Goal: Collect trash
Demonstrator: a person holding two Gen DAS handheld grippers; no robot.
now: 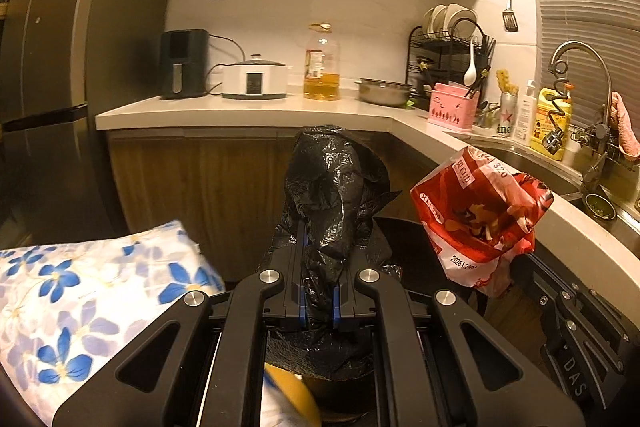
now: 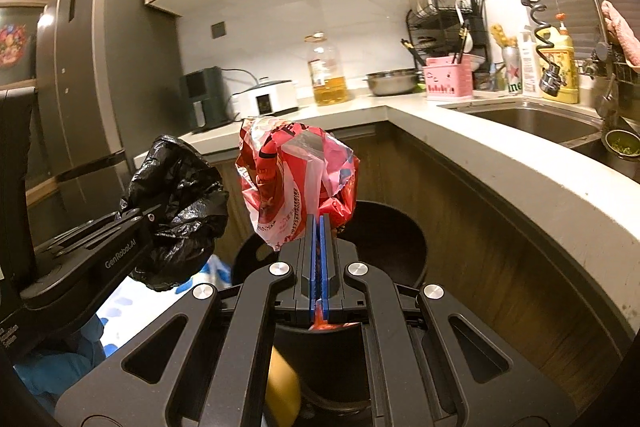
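My left gripper [image 1: 319,267] had its jaws pinched onto a bunched black bin bag [image 1: 334,187], the crinkled plastic rising above the fingers and trailing below them. My right gripper [image 2: 319,255] was clamped tight on the red and white plastic bag [image 2: 296,179], its blue pads nearly meeting with a scrap of red film squeezed between them; from the left wrist view that bag [image 1: 480,211] hung open, with what looked like yellowish peelings inside. Both bags were held in the air, well apart from each other, above a round black bin [image 2: 384,227] that stood on the floor beside the curved counter [image 2: 500,163]. A blurred yellow object [image 2: 284,387] showed low between the right fingers, and I could not tell what it was. A blue flowered cloth [image 1: 80,291] lay to the left, and the sink [image 2: 532,125] sat in the counter on the right.
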